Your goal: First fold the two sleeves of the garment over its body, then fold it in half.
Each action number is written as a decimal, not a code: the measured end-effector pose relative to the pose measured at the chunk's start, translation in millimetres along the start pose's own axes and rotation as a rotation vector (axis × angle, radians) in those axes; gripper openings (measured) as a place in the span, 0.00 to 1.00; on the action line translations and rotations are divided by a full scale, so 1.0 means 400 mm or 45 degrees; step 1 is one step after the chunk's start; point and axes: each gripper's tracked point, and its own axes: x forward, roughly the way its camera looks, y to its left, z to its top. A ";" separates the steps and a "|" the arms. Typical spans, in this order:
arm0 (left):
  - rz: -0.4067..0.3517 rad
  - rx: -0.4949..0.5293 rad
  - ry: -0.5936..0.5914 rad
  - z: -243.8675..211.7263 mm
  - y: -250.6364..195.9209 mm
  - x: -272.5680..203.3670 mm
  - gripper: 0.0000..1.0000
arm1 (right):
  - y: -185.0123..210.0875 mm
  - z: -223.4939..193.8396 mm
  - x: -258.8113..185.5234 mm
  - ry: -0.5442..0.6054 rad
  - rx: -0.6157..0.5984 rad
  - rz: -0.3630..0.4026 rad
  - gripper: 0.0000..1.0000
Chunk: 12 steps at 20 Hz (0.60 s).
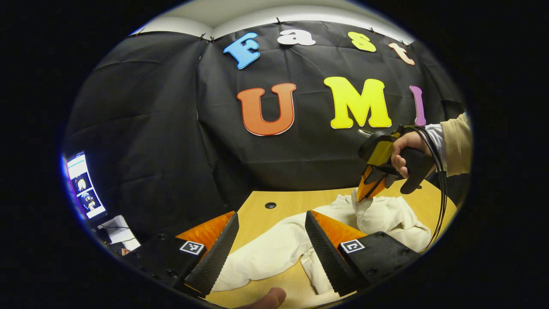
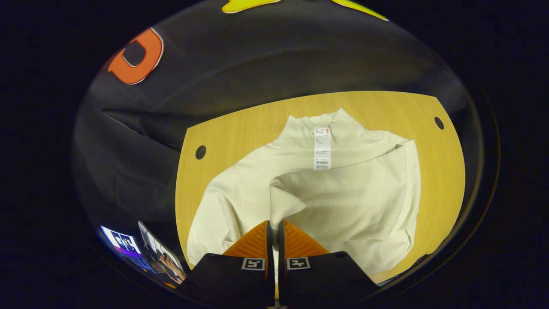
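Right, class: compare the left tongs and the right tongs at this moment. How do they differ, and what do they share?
The left tongs stand wide open and grip nothing; the right tongs are shut on the cuff of a sleeve. The left tongs point across the table toward the wall; the right tongs look down on the garment from above. Both are over the cream garment.

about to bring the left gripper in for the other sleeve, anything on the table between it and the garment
Nothing visible does. The left gripper is open above the cream garment, with only bare table around it. The right gripper, shut on a sleeve cuff, is holding it over the garment's body, off to the side.
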 end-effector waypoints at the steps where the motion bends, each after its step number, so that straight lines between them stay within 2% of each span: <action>1: 0.010 -0.009 0.023 -0.018 0.013 -0.001 0.99 | 0.024 -0.001 0.013 0.004 -0.021 0.003 0.04; 8: 0.106 -0.029 0.081 -0.072 0.081 -0.013 0.99 | 0.124 -0.061 0.159 0.093 -0.129 -0.045 0.04; 12: 0.120 0.018 0.072 -0.087 0.101 -0.037 0.99 | 0.146 -0.081 0.235 0.098 -0.175 -0.085 0.04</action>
